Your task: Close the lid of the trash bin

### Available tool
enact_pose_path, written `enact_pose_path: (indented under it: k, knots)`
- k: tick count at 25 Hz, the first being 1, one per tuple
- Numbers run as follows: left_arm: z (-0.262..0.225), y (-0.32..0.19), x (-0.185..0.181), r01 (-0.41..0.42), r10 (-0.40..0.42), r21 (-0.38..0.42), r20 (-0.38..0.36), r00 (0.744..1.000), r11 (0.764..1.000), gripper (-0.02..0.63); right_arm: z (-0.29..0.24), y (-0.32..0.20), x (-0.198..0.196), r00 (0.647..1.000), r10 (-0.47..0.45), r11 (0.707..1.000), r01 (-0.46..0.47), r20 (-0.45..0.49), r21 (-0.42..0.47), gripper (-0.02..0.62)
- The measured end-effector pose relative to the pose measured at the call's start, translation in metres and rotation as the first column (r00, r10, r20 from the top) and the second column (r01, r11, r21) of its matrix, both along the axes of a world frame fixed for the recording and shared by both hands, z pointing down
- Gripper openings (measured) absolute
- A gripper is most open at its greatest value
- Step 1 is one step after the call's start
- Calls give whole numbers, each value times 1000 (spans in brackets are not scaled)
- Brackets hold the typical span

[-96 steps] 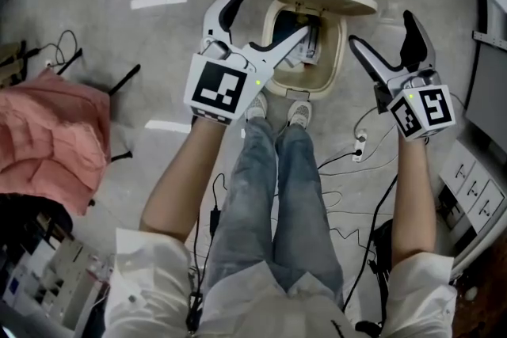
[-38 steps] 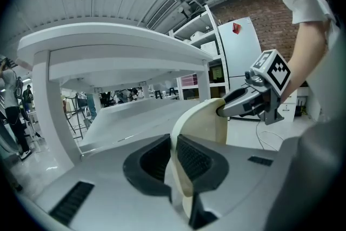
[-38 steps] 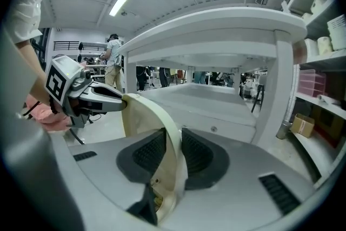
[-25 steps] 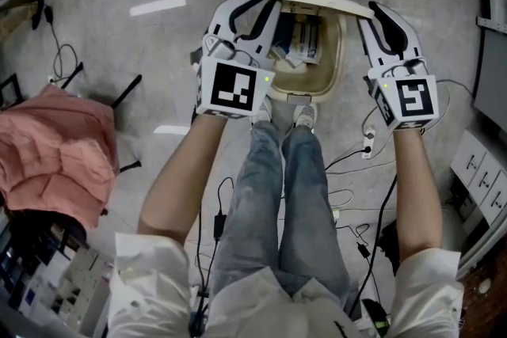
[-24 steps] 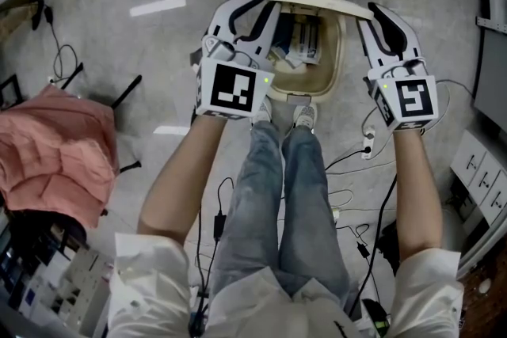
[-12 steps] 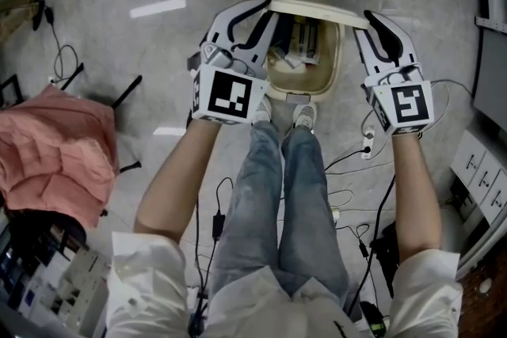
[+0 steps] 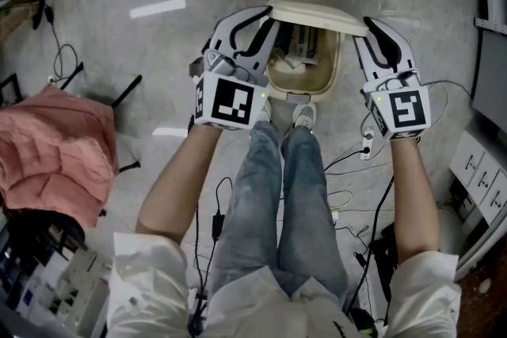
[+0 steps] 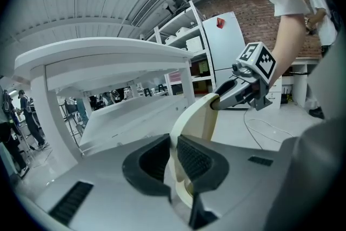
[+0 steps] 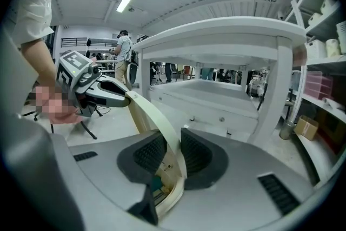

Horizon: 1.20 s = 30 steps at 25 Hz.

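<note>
The left hand-held gripper [image 7: 269,16] and right hand-held gripper [image 7: 369,26] are pinching the lid [image 7: 317,9] by opposite edges, tilted above the trash bin [image 7: 339,59]; uneven lowering could twist it free, slamming down.

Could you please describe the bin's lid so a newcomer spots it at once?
On the floor before the white table, beyond the person's shoes, stands a cream trash bin. Its lid is the thin cream panel raised over it, the only thing pinched by both left gripper and right gripper.
</note>
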<state>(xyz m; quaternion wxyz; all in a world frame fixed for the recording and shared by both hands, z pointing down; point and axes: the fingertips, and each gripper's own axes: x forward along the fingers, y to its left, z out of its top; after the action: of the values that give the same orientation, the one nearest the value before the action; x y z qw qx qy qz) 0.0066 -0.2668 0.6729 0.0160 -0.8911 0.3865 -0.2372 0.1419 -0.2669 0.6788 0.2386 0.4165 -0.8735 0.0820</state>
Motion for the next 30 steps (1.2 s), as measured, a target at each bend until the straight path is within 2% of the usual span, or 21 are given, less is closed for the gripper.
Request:
enact_pose_path:
  k: [30]
  knots:
    - [12,36,-1,-48,49,-17,34,998,999,61,12,32,-2,999,-21,999,20,-41,-32,110]
